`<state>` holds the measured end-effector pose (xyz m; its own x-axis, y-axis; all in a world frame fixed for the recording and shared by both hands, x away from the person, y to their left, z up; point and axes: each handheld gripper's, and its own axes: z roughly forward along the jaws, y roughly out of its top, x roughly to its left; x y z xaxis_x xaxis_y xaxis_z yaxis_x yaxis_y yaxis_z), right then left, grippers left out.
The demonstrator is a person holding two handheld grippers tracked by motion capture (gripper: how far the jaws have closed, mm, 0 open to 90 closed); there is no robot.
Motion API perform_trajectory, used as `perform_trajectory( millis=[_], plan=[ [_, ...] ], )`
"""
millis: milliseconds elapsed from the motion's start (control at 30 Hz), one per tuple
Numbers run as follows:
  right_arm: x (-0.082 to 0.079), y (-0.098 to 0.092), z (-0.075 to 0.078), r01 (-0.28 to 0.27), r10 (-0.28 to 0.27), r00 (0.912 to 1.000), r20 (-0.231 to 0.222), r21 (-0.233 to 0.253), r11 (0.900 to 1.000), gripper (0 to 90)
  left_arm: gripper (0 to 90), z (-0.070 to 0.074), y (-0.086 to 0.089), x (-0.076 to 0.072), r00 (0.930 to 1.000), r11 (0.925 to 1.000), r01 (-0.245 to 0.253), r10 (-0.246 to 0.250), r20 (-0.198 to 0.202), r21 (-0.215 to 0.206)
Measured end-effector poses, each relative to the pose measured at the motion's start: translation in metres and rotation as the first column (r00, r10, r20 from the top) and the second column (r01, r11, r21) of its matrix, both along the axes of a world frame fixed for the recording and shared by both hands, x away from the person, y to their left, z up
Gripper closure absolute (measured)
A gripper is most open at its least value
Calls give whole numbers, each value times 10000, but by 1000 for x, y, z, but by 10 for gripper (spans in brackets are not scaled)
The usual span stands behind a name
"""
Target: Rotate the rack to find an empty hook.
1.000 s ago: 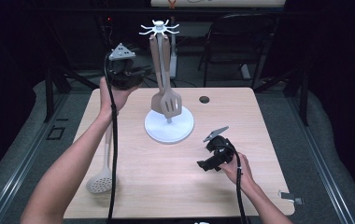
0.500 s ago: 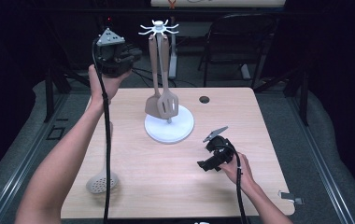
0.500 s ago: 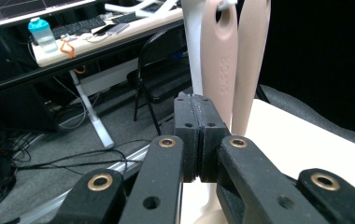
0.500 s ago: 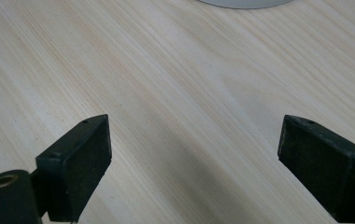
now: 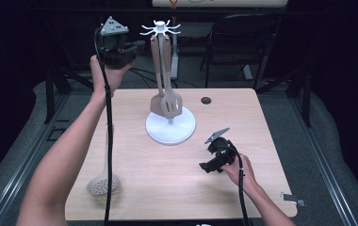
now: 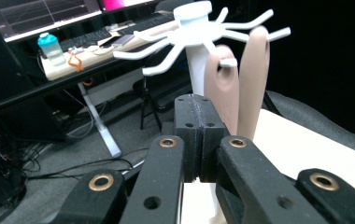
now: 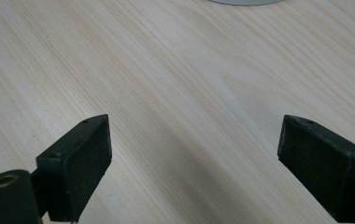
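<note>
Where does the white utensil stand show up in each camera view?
High view: white utensil stand at table centre, hook crown upper centre.
Left gripper view: hook crown at top centre, past the shut left gripper.
Right gripper view: grey sliver of base at top edge.
Shared landmark: the wooden table.

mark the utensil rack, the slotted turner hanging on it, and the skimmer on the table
utensil rack (image 5: 170, 131), high view, on its round white base.
slotted turner (image 5: 171, 104), high view, on its slotted blade.
skimmer (image 5: 103, 183), high view, on its perforated round head.
</note>
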<state>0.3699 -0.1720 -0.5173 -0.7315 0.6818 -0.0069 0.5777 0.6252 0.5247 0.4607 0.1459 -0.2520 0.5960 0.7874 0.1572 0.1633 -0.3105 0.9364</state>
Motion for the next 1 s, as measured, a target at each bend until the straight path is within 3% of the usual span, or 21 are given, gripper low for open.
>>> perform_trajectory(
  millis=[333,500,633,900,1000],
  plan=[
    [0,-1,0,44,-45,10000,-43,-101,9999,97,900,7,-4,10,9996,9996,-266,266,49,-54],
    [0,0,-1,124,-125,9999,70,111,9999,98,900,7,-3,17,9989,9989,-466,466,-18,-111],
    [0,-1,0,57,-57,9999,-89,-59,10000,98,900,6,-4,19,9984,9984,-558,558,-14,-67],
    [-1,0,-1,181,-182,9998,62,215,9996,99,900,6,-6,26,9969,9969,-785,785,-25,-3],
    [0,-1,1,57,-57,10000,-2,-46,10000,99,900,7,-7,29,9962,9962,-864,864,-91,62]
  ],
)
